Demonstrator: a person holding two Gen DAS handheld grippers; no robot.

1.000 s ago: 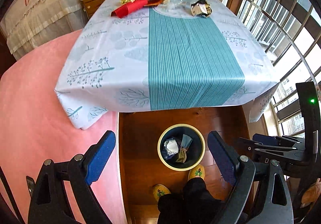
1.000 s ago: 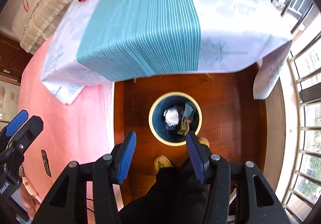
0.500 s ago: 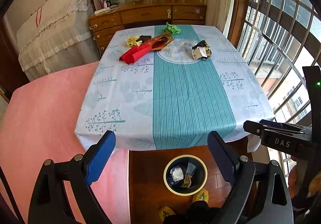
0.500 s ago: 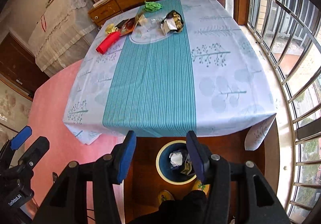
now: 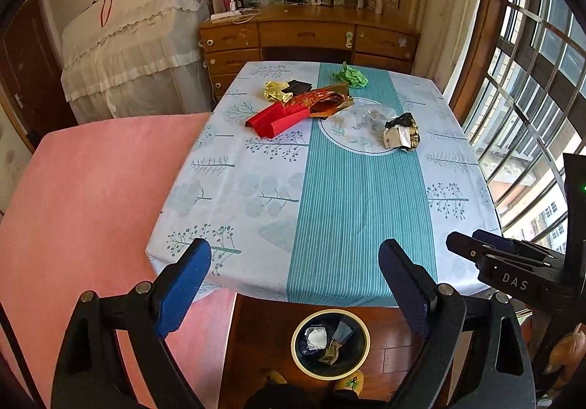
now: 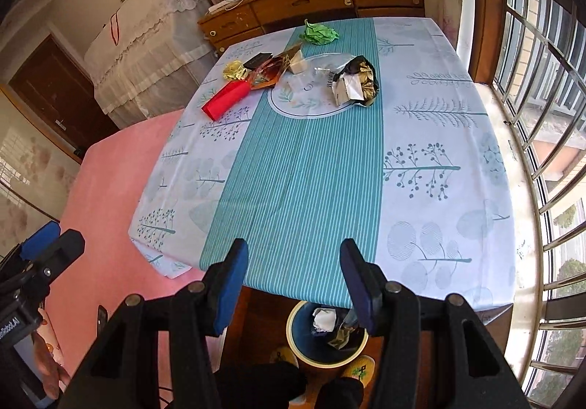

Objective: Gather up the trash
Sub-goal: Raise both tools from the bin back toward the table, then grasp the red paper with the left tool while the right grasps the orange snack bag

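— What's in your left wrist view?
— My left gripper (image 5: 295,290) has its jaws wide apart with nothing between them. Past them the worktop (image 5: 359,211) carries the trash at its far end: a red packet (image 5: 278,119), green crumpled paper (image 5: 351,76), a black-and-gold wrapper (image 5: 401,132). The bin (image 5: 331,343) sits on the floor below.
— And the right wrist view?
— My right gripper (image 6: 293,282) has its jaws parted, empty. The same litter lies far off; the bin (image 6: 326,337) is beneath the worktop's near edge.

Legible markings
"DAS" in pale letters on the black plastic body of the right tongs (image 5: 514,283); nothing else readable.
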